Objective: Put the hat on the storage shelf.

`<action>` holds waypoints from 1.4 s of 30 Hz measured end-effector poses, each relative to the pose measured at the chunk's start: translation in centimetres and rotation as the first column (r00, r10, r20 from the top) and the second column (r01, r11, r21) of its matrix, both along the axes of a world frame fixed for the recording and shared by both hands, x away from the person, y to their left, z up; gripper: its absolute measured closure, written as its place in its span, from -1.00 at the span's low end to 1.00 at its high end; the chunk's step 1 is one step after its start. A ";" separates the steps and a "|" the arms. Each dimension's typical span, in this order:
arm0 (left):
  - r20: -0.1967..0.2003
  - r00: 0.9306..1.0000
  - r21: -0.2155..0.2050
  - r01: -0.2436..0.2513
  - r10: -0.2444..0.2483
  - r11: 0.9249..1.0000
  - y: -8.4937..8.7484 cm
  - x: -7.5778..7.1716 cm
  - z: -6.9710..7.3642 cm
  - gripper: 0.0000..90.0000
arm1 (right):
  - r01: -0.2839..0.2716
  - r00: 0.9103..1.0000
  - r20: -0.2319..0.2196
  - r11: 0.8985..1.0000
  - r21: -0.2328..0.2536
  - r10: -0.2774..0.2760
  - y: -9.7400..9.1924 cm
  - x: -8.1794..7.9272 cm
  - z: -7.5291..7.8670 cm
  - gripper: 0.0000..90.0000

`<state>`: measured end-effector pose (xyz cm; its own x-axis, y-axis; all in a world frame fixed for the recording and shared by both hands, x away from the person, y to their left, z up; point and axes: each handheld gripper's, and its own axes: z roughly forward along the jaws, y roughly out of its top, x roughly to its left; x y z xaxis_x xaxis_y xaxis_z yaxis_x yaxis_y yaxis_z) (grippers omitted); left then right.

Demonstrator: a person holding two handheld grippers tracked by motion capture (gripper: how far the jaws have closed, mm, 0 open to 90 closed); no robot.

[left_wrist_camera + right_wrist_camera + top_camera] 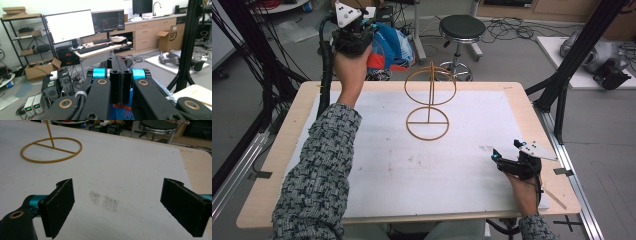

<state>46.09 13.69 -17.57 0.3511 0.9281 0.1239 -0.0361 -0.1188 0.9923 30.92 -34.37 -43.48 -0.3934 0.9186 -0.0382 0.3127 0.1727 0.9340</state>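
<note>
Closest to me is the person's grey-and-black knitted left sleeve, reaching up across the white foam-like sheet that covers the pale wooden table; that hand holds the left gripper raised up past the far edge, grey three-cornered plate on top; in the left gripper view its jaws are pressed flat together with nothing between them, pointing out at two monitors on a desk and some cardboard boxes on the floor.

Over on the near right corner the right gripper sits low at the sheet; jaws spread wide apart, gripping nothing, with a faint grey smudge on the sheet between them.

Roughly mid-table, a bit toward the far side, stands a yellow wire stand; flat ring base with a crossbar, upright post, another ring up top; well apart from both grippers. Behind the table there's a black round stool and a blue-and-orange bag.
</note>
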 end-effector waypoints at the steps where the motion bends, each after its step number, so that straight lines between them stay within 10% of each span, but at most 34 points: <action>1: 0.004 1.000 -0.001 0.003 -0.003 1.000 -0.1 0.0 0.2 0.99 | -0.001 1.000 0.000 1.000 0.001 0.001 0.0 0.0 0.0 -0.75; 14: 0.042 0.995 -0.030 0.087 -0.086 0.996 -3.2 -0.7 3.0 0.99 | 0.004 1.000 -0.006 1.000 0.010 -0.004 -0.2 -0.1 0.0 -0.75; 42: -0.015 0.979 0.147 0.203 -0.203 0.968 -7.9 -2.2 0.2 0.99 | 0.004 1.000 -0.022 1.000 0.007 -0.004 -0.3 0.1 -0.1 -0.75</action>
